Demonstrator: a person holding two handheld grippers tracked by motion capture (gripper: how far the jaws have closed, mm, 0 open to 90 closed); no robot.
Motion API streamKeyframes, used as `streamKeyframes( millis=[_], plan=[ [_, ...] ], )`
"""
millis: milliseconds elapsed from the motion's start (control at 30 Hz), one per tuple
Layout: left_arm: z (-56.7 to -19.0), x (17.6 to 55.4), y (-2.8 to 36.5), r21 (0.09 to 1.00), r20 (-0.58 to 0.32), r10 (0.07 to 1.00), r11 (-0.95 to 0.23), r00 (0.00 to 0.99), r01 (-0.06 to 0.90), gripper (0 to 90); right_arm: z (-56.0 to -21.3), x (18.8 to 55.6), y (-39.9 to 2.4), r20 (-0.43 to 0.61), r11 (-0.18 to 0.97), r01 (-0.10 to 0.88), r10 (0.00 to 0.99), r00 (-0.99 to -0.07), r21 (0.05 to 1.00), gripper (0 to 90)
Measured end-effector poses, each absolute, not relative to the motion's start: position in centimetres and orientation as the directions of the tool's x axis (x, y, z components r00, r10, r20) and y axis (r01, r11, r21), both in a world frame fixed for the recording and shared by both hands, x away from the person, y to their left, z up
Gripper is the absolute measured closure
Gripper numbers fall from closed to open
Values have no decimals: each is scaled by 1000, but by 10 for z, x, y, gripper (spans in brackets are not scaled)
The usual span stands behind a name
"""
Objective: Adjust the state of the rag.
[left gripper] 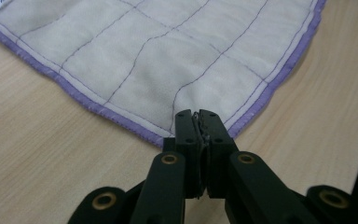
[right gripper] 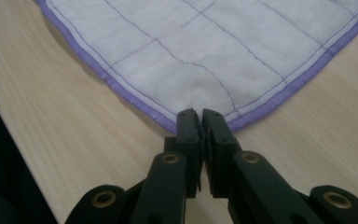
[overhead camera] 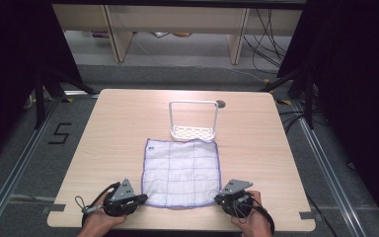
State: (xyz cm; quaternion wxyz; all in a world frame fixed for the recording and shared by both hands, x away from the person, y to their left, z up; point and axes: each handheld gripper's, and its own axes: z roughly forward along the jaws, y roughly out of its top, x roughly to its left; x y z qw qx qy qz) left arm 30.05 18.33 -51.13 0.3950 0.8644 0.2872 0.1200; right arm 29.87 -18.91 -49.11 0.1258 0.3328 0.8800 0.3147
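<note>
A white cloth (overhead camera: 181, 170) with a purple hem and thin grid lines lies flat in the middle of the wooden table (overhead camera: 108, 133). My left gripper (overhead camera: 140, 199) pinches its near left corner, and the left gripper view shows the cloth (left gripper: 168, 60) caught between the closed jaws of the left gripper (left gripper: 198, 115). My right gripper (overhead camera: 219, 198) holds the near right corner. In the right gripper view the cloth (right gripper: 205, 51) rises slightly into the right gripper (right gripper: 199, 114). A hand grips each tool at the table's front edge.
A white wire rack (overhead camera: 193, 120) with a perforated base stands just beyond the cloth's far edge. A small round hole (overhead camera: 220, 104) sits in the tabletop behind it. Desk legs and cables lie on the floor past the table.
</note>
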Motion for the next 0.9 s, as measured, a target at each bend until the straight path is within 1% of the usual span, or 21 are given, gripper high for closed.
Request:
streamKeyframes(
  millis=[67,200,233,267,300,333,367,400,433,467,500,533,567,600,633,667,700,733,767,833,900],
  plan=[
    [-508,295,182,765,-44,584,-502,810,403,869,-485,294,-190,-11,591,499,652,-758,634,865],
    [-506,284,180,759,-41,549,-527,835,384,869,-480,274,-191,-12,580,479,645,-764,658,865],
    [-506,281,178,764,-54,540,-519,840,383,869,-477,270,-193,-4,586,494,647,-763,643,864],
    [-506,279,178,754,-36,524,-545,851,367,869,-478,265,-194,6,570,493,650,-760,658,864],
    [-507,276,176,764,-56,527,-524,848,377,869,-478,261,-197,13,573,501,649,-760,648,864],
    [-505,276,177,747,-24,511,-562,859,355,868,-478,259,-199,12,573,497,648,-761,652,864],
    [-507,272,174,763,-65,533,-519,844,386,867,-481,258,-200,17,555,502,660,-751,663,863],
    [-507,272,174,763,-65,533,-519,844,386,866,-482,258,-201,24,553,508,660,-751,660,861],
    [-508,275,176,755,-37,520,-545,853,365,865,-482,259,-202,29,559,511,656,-754,654,857],
    [-508,275,177,751,-52,533,-537,845,384,864,-484,259,-202,32,548,515,664,-747,659,853],
    [-510,275,177,760,-65,541,-518,839,393,861,-485,259,-203,36,547,522,667,-744,654,845],
    [-510,277,179,748,-49,535,-540,843,386,857,-486,260,-203,45,549,525,662,-748,650,819],
    [-510,278,180,744,-51,537,-542,842,391,846,-486,260,-203,48,547,528,663,-747,649,774],
    [-512,278,179,753,-88,553,-507,829,419,820,-485,261,-204,58,546,542,669,-741,639,722],
    [-511,280,181,744,-63,548,-531,834,405,786,-486,261,-203,62,528,541,675,-735,655,661],
    [-511,279,181,755,-96,567,-494,818,431,738,-484,262,-205,72,537,542,665,-743,647,605],
    [-509,280,182,755,-104,562,-492,820,433,679,-484,263,-205,70,514,536,675,-735,670,549],
    [-508,280,182,769,-117,576,-463,809,441,624,-482,264,-206,76,497,548,691,-719,673,519],
    [-506,281,183,777,-122,591,-442,797,447,580,-480,264,-207,74,492,549,695,-715,676,516],
    [-501,286,185,791,-121,607,-419,785,446,541,-479,269,-210,44,484,522,702,-711,702,472],
    [-499,293,188,802,-121,640,-387,759,454,493,-477,274,-210,22,481,530,725,-688,698,462]
  ],
)
